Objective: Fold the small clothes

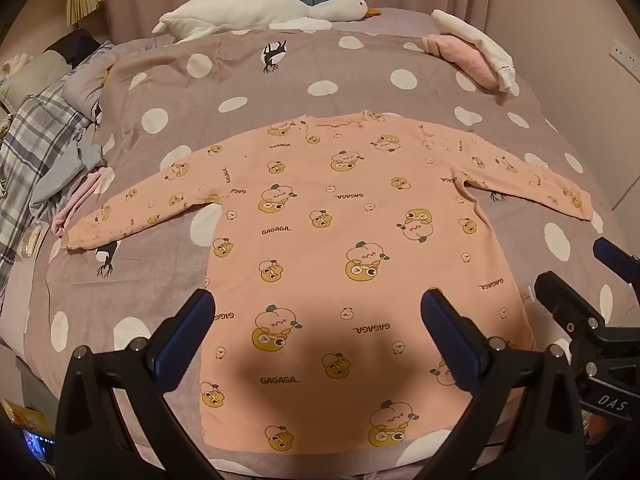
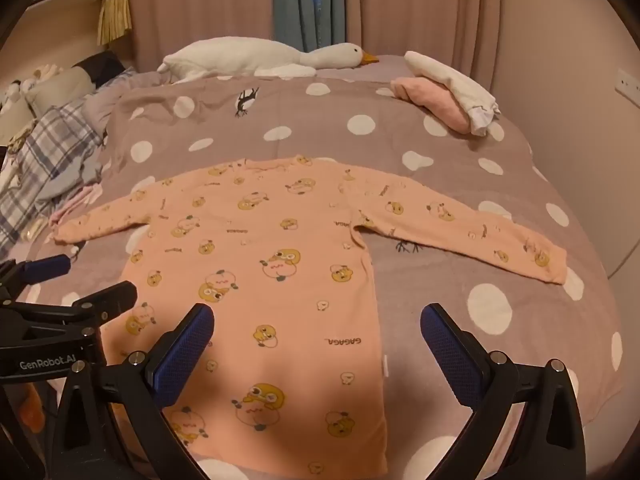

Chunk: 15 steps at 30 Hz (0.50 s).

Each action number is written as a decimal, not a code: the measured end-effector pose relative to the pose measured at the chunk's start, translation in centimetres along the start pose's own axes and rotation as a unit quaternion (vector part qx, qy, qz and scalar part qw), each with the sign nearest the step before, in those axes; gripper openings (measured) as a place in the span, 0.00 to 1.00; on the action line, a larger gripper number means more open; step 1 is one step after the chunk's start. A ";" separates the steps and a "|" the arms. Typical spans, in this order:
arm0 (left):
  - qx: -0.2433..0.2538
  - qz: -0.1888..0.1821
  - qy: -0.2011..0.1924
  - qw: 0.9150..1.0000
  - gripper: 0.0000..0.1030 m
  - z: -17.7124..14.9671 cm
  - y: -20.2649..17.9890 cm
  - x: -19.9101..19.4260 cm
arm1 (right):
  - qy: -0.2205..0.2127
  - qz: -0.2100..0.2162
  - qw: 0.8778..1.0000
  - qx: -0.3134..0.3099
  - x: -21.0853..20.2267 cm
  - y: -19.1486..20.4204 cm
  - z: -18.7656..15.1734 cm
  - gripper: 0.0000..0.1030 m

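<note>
While both tools hovered above the near edge of the bed, the small peach-pink long-sleeved cotton shirt printed with yellow cartoon ducks and "GAGAGA" lettering [image 1: 340,248] [image 2: 256,280] lay flat and face up on the mauve bedspread with large white polka dots [image 1: 248,76] [image 2: 440,280], its sleeves spread out to either side and its hem toward the cameras. The left hand-held gripper [image 1: 318,332], with black arms and blue textured pads, was spread wide over the lower part of the shirt and held nothing; the right hand-held gripper [image 2: 316,336] was likewise spread wide, empty, above the shirt's right side seam, just beside the left one. At the far side of the bed lay a long white plush goose with an orange beak [image 1: 264,12] [image 2: 264,56], and to its right a folded pink garment [image 1: 464,60] [image 2: 436,104] topped by a folded white garment [image 1: 476,40] [image 2: 452,84]. A blue-and-white plaid cloth [image 1: 32,136] [image 2: 44,160] lay bunched at the left edge.
</note>
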<state>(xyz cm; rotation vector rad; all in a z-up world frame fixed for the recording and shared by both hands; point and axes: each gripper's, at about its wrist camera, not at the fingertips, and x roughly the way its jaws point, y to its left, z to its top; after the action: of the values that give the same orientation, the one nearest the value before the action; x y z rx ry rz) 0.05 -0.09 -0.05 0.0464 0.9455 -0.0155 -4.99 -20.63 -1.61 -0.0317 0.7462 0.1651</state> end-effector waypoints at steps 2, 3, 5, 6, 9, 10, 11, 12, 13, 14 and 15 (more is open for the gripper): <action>-0.003 -0.005 -0.002 1.000 1.00 0.1 -0.3 -0.1 | 0.001 0.002 1.000 0.000 0.0 0.0 0.0 0.99; -0.005 -0.006 -0.002 1.000 1.00 0.4 -0.5 -0.2 | 0.002 0.002 1.000 0.000 0.1 0.0 0.0 0.99; -0.004 -0.004 -0.005 1.000 1.00 0.3 -0.7 -0.3 | -0.002 0.002 1.000 0.000 -0.1 0.0 0.0 0.99; -0.003 -0.004 -0.005 1.000 1.00 0.4 -0.8 -0.4 | -0.002 0.002 1.000 0.000 -0.1 0.0 0.0 0.99; -0.003 -0.006 -0.007 1.000 1.00 0.4 -0.5 -0.5 | -0.001 0.002 1.000 -0.001 -0.1 0.0 0.0 0.99; -0.003 -0.007 -0.006 1.000 1.00 0.5 -0.6 -0.3 | -0.001 0.002 1.000 -0.002 -0.1 0.1 0.0 0.99; -0.005 -0.006 -0.006 1.000 1.00 0.4 -0.7 -0.4 | -0.002 0.002 1.000 0.000 0.0 0.1 -0.1 0.99; -0.007 -0.010 -0.008 1.000 1.00 0.2 -0.3 -0.5 | -0.001 0.002 1.000 0.000 0.0 0.1 -0.1 0.99; -0.006 -0.011 -0.007 1.000 1.00 0.2 -0.3 -0.5 | -0.001 0.003 1.000 0.000 0.1 0.1 -0.2 0.99; -0.007 -0.012 -0.007 1.000 1.00 0.2 -0.2 -0.5 | -0.001 0.003 1.000 0.000 0.1 0.2 -0.2 0.99; -0.007 -0.012 -0.008 1.000 1.00 0.2 -0.2 -0.5 | -0.001 0.003 1.000 0.000 0.0 0.1 -0.1 0.99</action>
<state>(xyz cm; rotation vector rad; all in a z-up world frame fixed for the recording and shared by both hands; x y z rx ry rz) -0.08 -0.31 0.43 0.0226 0.9305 -0.0320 -5.06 -20.50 -1.64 -0.0297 0.7437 0.1714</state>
